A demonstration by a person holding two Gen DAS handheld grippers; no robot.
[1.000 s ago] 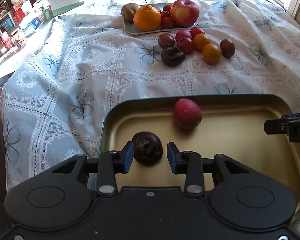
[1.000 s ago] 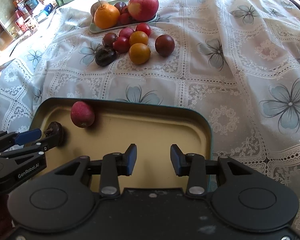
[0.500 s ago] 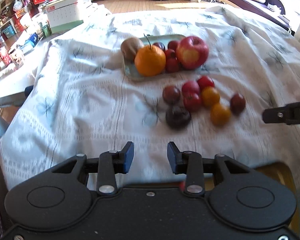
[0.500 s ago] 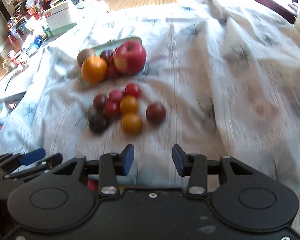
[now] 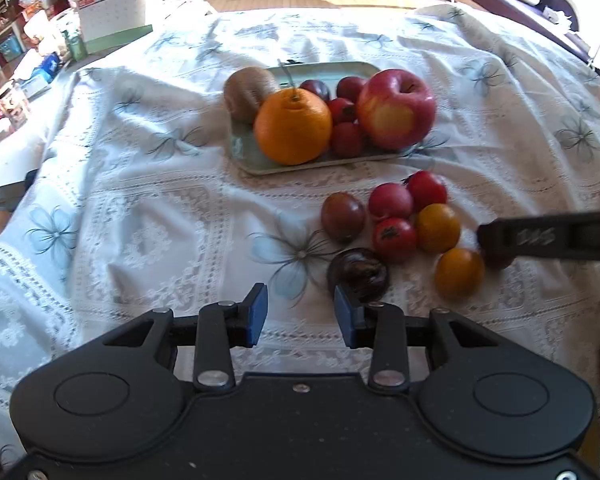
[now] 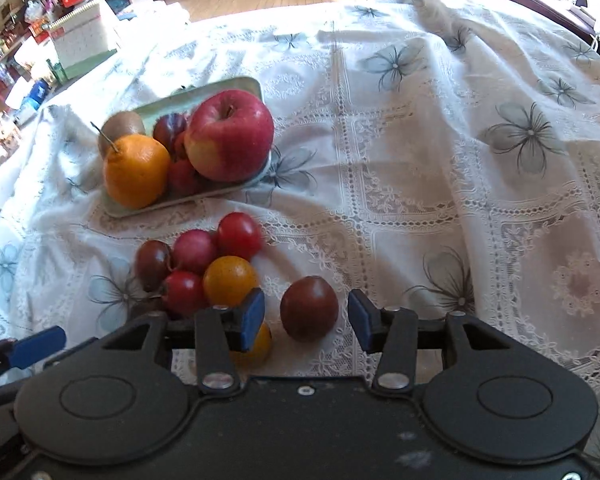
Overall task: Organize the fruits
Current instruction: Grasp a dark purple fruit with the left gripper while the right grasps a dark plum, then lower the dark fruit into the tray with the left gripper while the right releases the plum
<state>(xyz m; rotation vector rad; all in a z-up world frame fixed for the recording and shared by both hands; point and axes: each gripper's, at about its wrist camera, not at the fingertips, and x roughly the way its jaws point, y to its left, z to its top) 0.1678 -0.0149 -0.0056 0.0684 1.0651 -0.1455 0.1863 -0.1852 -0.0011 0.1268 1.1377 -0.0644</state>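
Over the middle of the tablecloth [image 6: 440,184], both grippers have left the gold tray and now hang above the loose fruit. The right gripper [image 6: 306,316] has just been widening, jaws astride the dark tomato [image 6: 309,307] without touching; the left gripper [image 5: 300,316], open and empty, nears the wrinkled dark fruit [image 5: 360,273]: next pickups look close

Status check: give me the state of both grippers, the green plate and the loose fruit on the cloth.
Left gripper: open, nothing between its jaws, beside the dark wrinkled fruit.
Right gripper: jaws just opening, straddling the dark tomato, pads clear of it.
Green plate: loaded with fruit.
Loose fruit cluster: on the cloth, bunched together.
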